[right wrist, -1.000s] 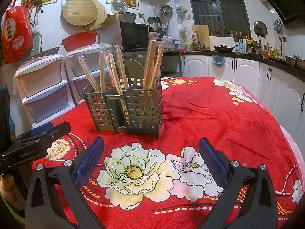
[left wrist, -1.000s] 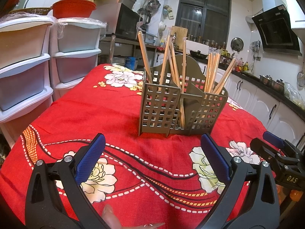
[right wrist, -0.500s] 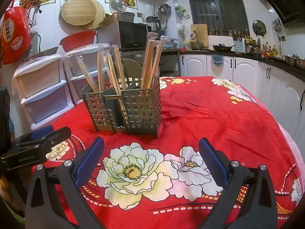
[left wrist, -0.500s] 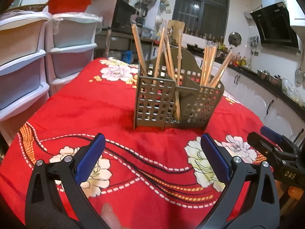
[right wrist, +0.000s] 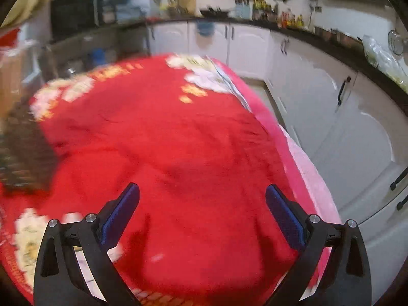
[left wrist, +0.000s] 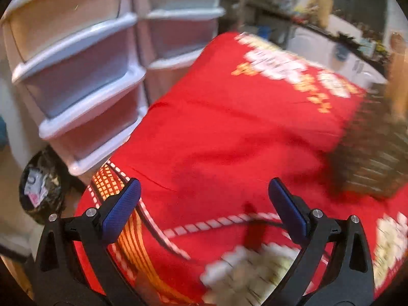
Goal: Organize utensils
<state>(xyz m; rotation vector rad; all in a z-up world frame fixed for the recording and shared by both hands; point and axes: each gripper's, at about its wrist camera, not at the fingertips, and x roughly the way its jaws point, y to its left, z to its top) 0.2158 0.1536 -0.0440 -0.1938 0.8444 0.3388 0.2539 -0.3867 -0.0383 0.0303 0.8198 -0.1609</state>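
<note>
Your left gripper (left wrist: 204, 205) shows both blue-padded fingers (left wrist: 122, 210) spread wide, with nothing between them; they hover over the red flowered tablecloth (left wrist: 229, 137). Your right gripper (right wrist: 202, 207) shows the same posture: blue pads (right wrist: 285, 216) well apart, empty, above the same cloth (right wrist: 163, 132).

The utensil holder (left wrist: 374, 158), a dark perforated caddy, stands on the cloth at the far right edge of the left wrist view, well apart from the fingers and heavily blurred. A pale wooden shape (left wrist: 397, 81) rises from it; motion blur hides whether this is one chopstick or several, and which compartment holds it. In the right wrist view the holder (right wrist: 23, 153) appears as a dark smear at the far left edge, contents unreadable.

Beside the table, on the left of the left wrist view, stand stacked plastic drawers (left wrist: 76, 76); their contents cannot be made out. A dark bag (left wrist: 42, 191) sits low by their base. In the right wrist view, white cabinets (right wrist: 331, 117) under a dark countertop (right wrist: 352, 51) curve along the right, near the table's pink edge (right wrist: 303, 158). A microwave (right wrist: 74, 17) sits at upper left.
</note>
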